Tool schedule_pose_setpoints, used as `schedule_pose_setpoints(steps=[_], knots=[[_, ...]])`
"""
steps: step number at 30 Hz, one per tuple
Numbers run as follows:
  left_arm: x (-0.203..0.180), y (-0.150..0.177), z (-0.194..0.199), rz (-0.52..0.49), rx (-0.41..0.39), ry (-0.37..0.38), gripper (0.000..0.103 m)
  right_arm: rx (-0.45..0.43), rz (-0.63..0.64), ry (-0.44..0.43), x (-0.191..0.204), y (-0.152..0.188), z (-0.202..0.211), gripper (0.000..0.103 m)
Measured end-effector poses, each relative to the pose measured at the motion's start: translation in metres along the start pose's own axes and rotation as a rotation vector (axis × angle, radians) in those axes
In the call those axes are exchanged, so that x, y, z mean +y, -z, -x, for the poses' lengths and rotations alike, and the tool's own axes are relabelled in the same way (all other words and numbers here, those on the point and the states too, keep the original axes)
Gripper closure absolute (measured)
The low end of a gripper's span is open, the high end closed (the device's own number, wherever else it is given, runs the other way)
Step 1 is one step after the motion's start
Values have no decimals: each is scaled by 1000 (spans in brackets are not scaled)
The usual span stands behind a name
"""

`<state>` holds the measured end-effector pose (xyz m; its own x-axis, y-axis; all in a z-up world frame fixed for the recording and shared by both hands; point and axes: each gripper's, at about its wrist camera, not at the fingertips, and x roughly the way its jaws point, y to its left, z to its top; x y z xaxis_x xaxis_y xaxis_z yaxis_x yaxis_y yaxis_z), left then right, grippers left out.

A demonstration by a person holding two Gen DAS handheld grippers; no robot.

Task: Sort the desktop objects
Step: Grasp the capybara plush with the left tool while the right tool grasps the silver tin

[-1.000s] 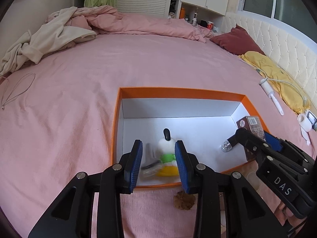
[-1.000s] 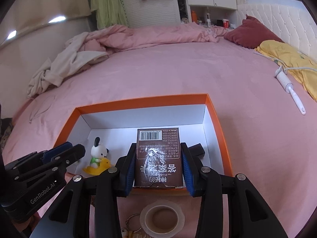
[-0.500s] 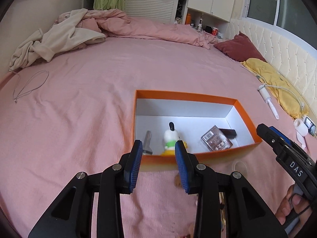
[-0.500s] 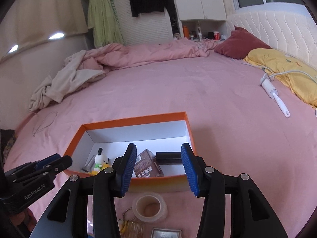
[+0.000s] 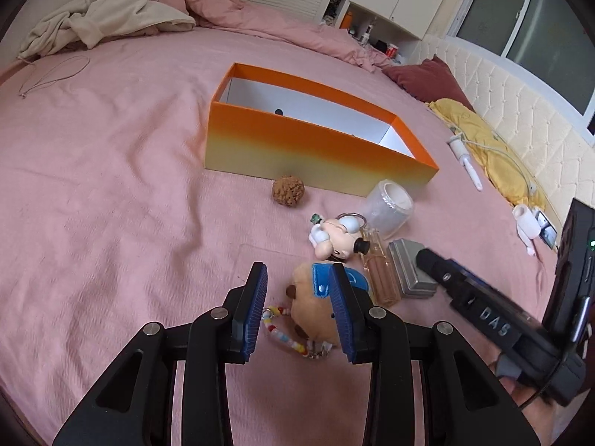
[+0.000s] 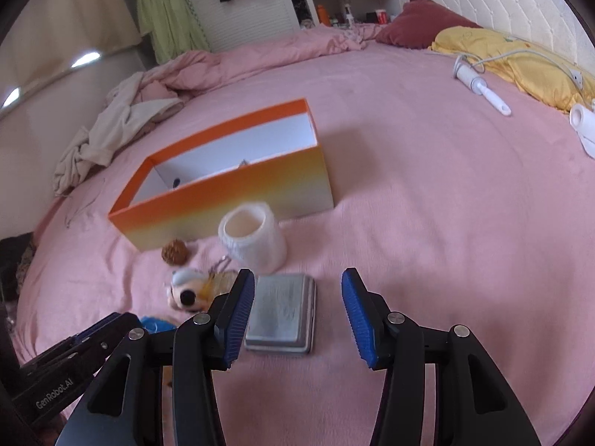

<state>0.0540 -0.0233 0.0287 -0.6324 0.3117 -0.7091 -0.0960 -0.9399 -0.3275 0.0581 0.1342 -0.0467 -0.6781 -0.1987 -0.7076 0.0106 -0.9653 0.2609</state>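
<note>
Both grippers reach for the next things before the box (image 5: 297, 141).
Left gripper (image 5: 297, 308) spread over the plush (image 5: 310, 308); right gripper (image 6: 297, 316) opening beside the tin (image 6: 280, 312): centre first.

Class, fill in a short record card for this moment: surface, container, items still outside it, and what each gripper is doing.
surface: pink bedspread
container: orange box, open top, white inside
items outside box: walnut, tape roll, cartoon figure keychain, plush toy, glass bottle, metal tin
left gripper: jaws apart over the plush toy, nothing held
right gripper: empty, above the metal tin, which lies toward its left finger
</note>
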Motion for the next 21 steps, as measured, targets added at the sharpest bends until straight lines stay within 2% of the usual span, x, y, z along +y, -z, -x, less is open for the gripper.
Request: schedule_pose_setpoints(steps=[1, 3, 4, 5, 7, 8, 11, 16, 18, 21], knots=[[-1, 1, 2, -4, -12, -5, 67, 17, 15, -2, 2, 6, -3, 54], [-3, -1, 6, -21, -28, -29, 67, 65, 68, -27, 9, 17, -13, 45], [-3, -2, 7, -27, -34, -43, 67, 98, 145, 10, 17, 24, -21, 45], [-1, -4, 8, -29, -31, -58, 67, 78, 240, 56, 27, 30, -22, 45], [3, -6, 10, -25, -31, -76, 67, 47, 232, 62, 26, 35, -20, 49], [6, -5, 12, -19, -37, -80, 67, 33, 218, 61, 25, 37, -18, 58], [11, -3, 14, 4, -46, -71, 67, 16, 73, -20, 3, 34, -13, 59], [4, 1, 11, -18, -42, -56, 67, -18, 64, -25, 3, 36, -5, 59], [-4, 1, 11, -36, -39, -37, 67, -46, 50, -9, 2, 37, -1, 60], [-20, 3, 7, -80, -34, 4, 67, -102, 13, 75, -7, 37, 6, 60]])
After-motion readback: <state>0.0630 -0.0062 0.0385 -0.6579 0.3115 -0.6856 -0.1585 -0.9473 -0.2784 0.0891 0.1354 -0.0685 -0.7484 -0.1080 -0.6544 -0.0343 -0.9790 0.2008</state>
